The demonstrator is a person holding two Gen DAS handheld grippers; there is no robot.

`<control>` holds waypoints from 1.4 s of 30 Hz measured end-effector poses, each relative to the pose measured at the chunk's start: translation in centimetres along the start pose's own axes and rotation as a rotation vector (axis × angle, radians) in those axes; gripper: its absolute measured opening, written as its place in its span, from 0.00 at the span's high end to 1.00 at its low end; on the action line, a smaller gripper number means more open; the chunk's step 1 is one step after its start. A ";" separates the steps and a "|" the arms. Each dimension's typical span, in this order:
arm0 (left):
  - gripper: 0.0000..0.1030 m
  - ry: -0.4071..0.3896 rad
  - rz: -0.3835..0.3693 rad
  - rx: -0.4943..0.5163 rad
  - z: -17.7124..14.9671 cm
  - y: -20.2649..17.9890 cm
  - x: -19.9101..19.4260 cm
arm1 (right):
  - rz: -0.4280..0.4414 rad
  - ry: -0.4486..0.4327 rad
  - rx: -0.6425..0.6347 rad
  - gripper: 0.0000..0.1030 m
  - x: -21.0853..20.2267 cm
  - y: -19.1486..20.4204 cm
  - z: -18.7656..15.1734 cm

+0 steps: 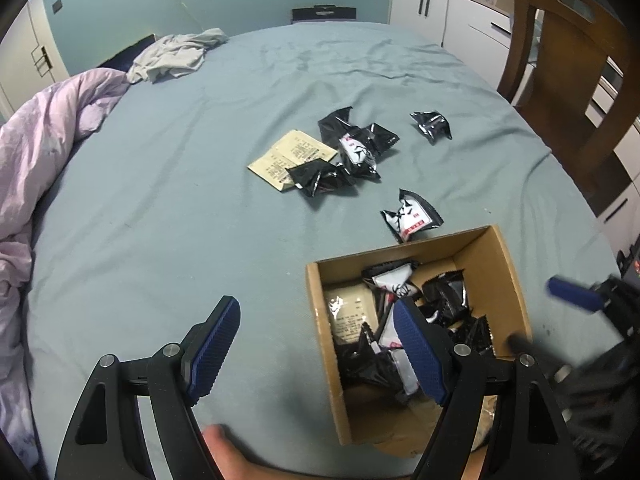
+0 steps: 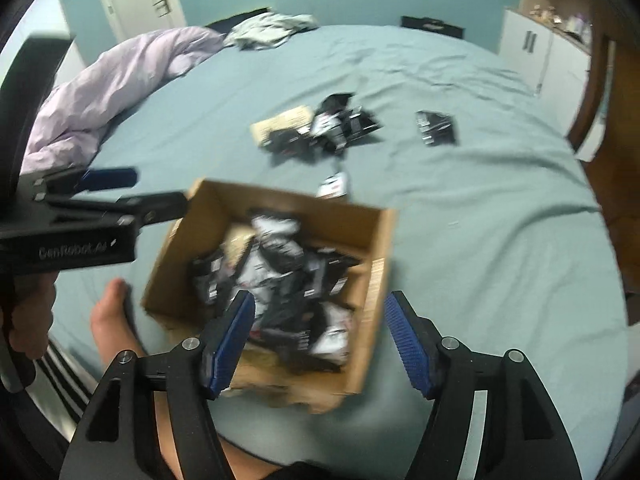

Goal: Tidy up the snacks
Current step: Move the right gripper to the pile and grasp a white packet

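Note:
An open cardboard box (image 1: 516, 276) (image 2: 372, 280) sits on the bed, holding several black-and-white snack packets (image 1: 444, 296) (image 2: 280, 272). More packets lie loose on the sheet: a pile with a beige packet (image 1: 292, 158) (image 2: 320, 128), a single black one (image 1: 431, 125) (image 2: 436, 127), and one just beyond the box (image 1: 412, 216) (image 2: 334, 186). My left gripper (image 1: 316, 344) is open and empty, straddling the box's left wall. My right gripper (image 2: 320, 340) is open and empty over the box's near side; it also shows blurred in the left wrist view (image 1: 576, 300).
The grey-blue sheet (image 1: 200, 160) covers the bed. A lilac duvet (image 1: 48, 128) is bunched at the left, grey clothing (image 1: 176, 54) at the far end. A wooden chair (image 1: 568, 60) and white cabinets (image 1: 452, 16) stand at the right. A bare foot (image 2: 112, 320) rests beside the box.

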State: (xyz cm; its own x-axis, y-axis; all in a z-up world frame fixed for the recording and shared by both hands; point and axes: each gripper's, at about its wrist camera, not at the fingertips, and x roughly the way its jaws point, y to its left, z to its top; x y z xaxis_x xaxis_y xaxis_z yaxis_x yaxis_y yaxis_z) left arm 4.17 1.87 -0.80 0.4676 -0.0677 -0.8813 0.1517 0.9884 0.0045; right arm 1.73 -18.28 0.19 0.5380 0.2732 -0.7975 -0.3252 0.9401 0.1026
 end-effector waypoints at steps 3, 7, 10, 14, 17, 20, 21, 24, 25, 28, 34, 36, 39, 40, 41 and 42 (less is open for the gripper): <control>0.22 -0.005 0.004 0.012 0.1 -0.4 0.0 | -0.026 0.000 0.054 0.35 -0.8 -1.6 0.5; 0.22 -0.013 -0.004 0.032 0.3 -0.9 0.1 | 0.006 0.035 0.090 0.35 -0.8 -3.3 2.1; 0.22 -0.010 -0.016 0.038 0.4 -1.1 0.1 | -0.016 0.070 0.126 0.35 0.7 -5.2 3.7; 0.22 -0.009 -0.014 0.040 0.8 -1.2 0.4 | 0.042 0.119 0.239 0.35 3.4 -7.7 5.4; 0.22 -0.011 -0.007 0.031 1.3 -1.2 0.7 | 0.093 0.152 0.335 0.35 5.7 -9.4 6.4; 0.22 -0.008 -0.017 0.018 1.5 -1.1 0.9 | 0.124 0.167 0.366 0.35 7.2 -10.3 7.2; 0.22 -0.007 -0.017 0.013 1.6 -1.0 1.0 | 0.129 0.172 0.361 0.35 7.9 -10.5 7.6; 0.22 0.002 -0.015 0.004 1.8 -0.9 1.4 | 0.122 0.197 0.304 0.35 10.0 -10.0 8.8; 0.22 0.003 -0.019 0.000 1.8 -0.8 1.5 | 0.128 0.209 0.280 0.35 10.7 -9.6 9.1; 0.22 0.010 -0.031 -0.012 1.9 -0.7 1.7 | 0.174 0.235 0.230 0.35 12.2 -8.3 10.3; 0.22 0.016 -0.057 -0.028 2.1 -0.5 2.0 | 0.243 0.273 0.155 0.35 14.9 -5.3 11.9; 0.22 0.019 -0.040 -0.028 2.2 -0.5 2.3 | 0.241 0.299 0.136 0.35 15.8 -4.6 12.0; 0.22 0.026 -0.039 -0.038 2.5 -0.5 2.7 | 0.248 0.347 0.112 0.35 17.1 -3.9 11.9; 0.22 0.027 -0.039 -0.039 2.5 -0.5 2.8 | 0.241 0.357 0.107 0.40 17.4 -3.7 11.8; 0.22 0.028 -0.037 -0.038 2.4 -0.5 2.8 | 0.236 0.361 0.106 0.44 17.6 -3.5 11.8; 0.22 0.028 -0.033 -0.034 2.4 -0.6 2.8 | 0.236 0.366 0.106 0.56 17.8 -3.3 11.8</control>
State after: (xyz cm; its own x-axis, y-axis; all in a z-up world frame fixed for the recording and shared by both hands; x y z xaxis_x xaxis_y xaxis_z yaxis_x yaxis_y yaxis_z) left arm 7.46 0.78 -2.12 0.4386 -0.0971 -0.8934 0.1366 0.9898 -0.0406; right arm 21.57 -14.13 -7.37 0.1415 0.4101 -0.9010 -0.3145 0.8816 0.3519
